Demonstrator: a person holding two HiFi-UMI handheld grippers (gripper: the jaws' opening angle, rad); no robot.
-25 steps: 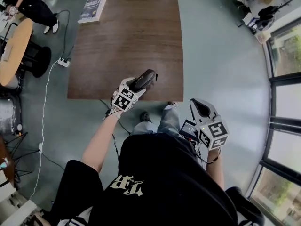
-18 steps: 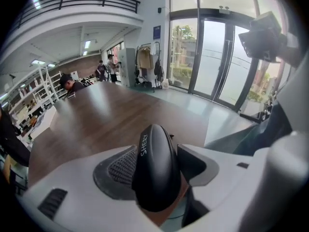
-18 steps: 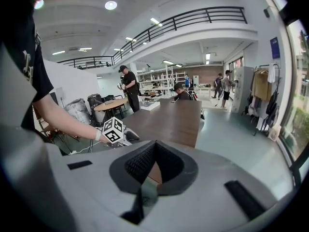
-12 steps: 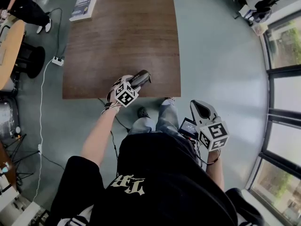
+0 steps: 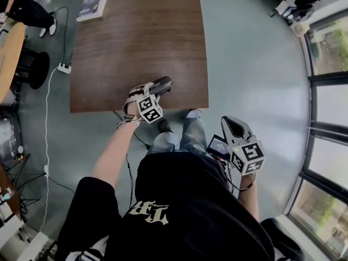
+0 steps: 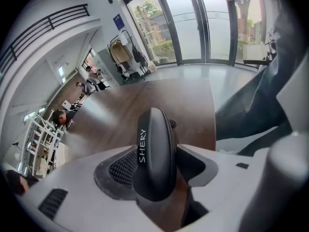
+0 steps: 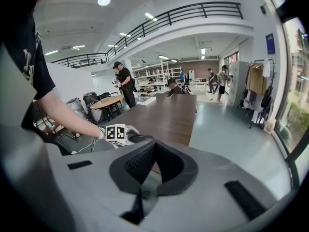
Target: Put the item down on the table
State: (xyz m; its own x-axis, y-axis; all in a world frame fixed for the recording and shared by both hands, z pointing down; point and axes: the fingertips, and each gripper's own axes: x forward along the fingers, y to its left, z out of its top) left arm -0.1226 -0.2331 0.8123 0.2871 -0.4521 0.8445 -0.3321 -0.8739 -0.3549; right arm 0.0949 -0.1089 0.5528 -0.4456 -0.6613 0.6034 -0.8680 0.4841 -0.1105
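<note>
A black oblong case (image 6: pixel 153 158) with white lettering stands between the jaws of my left gripper (image 6: pixel 161 151), and both pads press on its sides. These jaws have just been closing on it. In the head view the case (image 5: pixel 162 83) and the left gripper (image 5: pixel 156 87) hang over the near edge of the dark wooden table (image 5: pixel 141 31); whether the case touches the top I cannot tell. My right gripper (image 5: pixel 232 124) hangs off the table by my right leg. Its pads (image 7: pixel 140 163) meet at the tip with nothing between them.
A book (image 5: pixel 91 3) lies at the table's far left corner. On the floor to the left are a round wooden table (image 5: pixel 6 53) and a power strip (image 5: pixel 64 68) with a white cable. A person (image 5: pixel 27 7) stands at the top left. Windows line the right side.
My left gripper has come down toward the table's near edge with the case and rolled, so its marker cube now faces more to the right. The right gripper has hardly moved.
</note>
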